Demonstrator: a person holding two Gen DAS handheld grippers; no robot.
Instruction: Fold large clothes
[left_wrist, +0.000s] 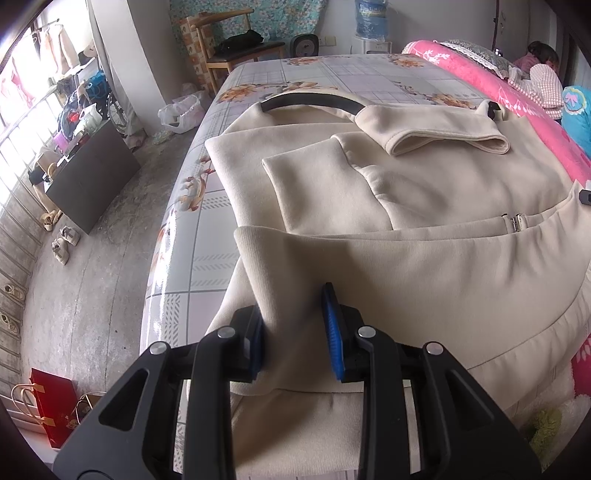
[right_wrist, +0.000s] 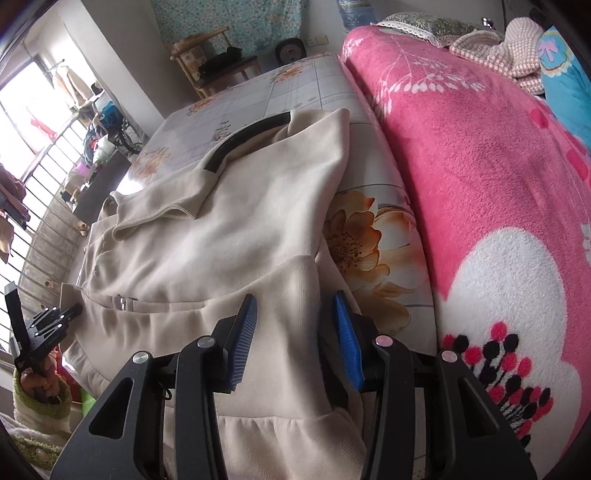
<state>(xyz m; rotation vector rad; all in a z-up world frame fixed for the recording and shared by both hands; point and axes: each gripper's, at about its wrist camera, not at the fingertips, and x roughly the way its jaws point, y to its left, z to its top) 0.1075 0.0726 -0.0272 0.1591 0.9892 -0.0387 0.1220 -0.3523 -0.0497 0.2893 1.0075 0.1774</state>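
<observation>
A: We have the cream coat lying flat on the bed, sleeves already folded in, collar at the far end.

B: Our left claw pinches the near hem at the left; our right claw has clamped onto the hem at the right.

A: So we judge the lengthwise fold is in hand. Next, lift both corners together and carry them far, level, toward the collar.

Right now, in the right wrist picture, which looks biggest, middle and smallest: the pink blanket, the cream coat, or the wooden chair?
1. Pink blanket and cream coat: both fill a lot of the picture and look about alike, so I won't rank them.
2. Wooden chair: smallest, but it stands far from the camera, so it may only look tiny.
</observation>
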